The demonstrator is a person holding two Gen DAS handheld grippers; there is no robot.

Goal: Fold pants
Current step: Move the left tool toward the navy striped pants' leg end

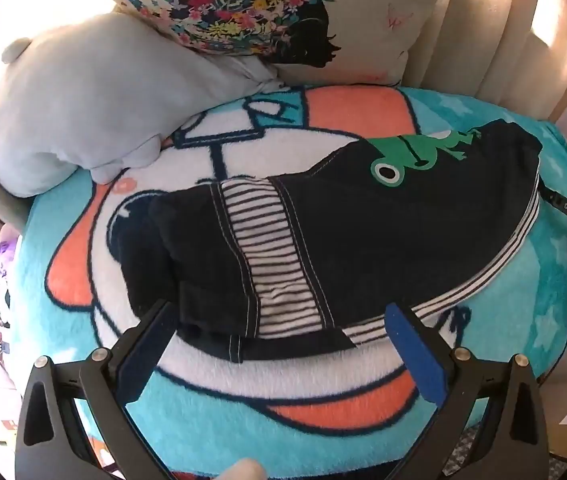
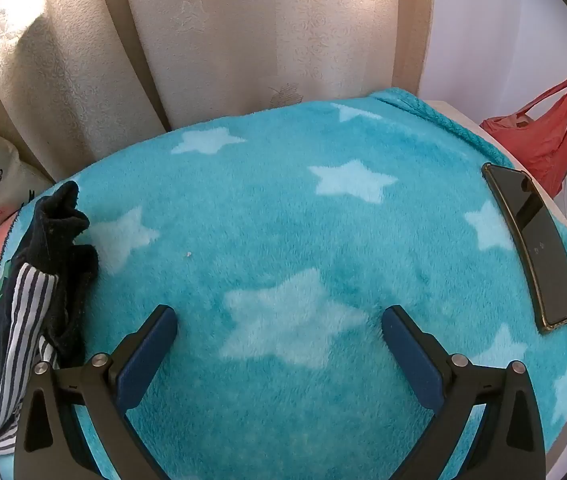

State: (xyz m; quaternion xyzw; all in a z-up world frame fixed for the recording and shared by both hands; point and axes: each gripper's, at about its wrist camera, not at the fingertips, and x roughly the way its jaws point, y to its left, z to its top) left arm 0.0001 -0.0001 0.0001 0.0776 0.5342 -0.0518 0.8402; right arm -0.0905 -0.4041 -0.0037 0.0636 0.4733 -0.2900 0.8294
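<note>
Small dark navy pants (image 1: 355, 232) with a green frog print and black-and-white striped trim lie folded on the fleece blanket (image 1: 243, 420). My left gripper (image 1: 279, 320) is open, its blue pads either side of the pants' near edge, holding nothing. In the right wrist view the pants (image 2: 23, 300) lie bunched at the left edge. My right gripper (image 2: 279, 320) is open and empty over the blue star blanket (image 2: 283, 220), to the right of the pants.
A grey plush toy (image 1: 75, 108) and a floral pillow (image 1: 267, 12) sit behind the pants. A black phone (image 2: 531, 248) lies at the blanket's right edge. A red bag (image 2: 539, 136) hangs beyond. Beige curtains (image 2: 223, 40) stand behind.
</note>
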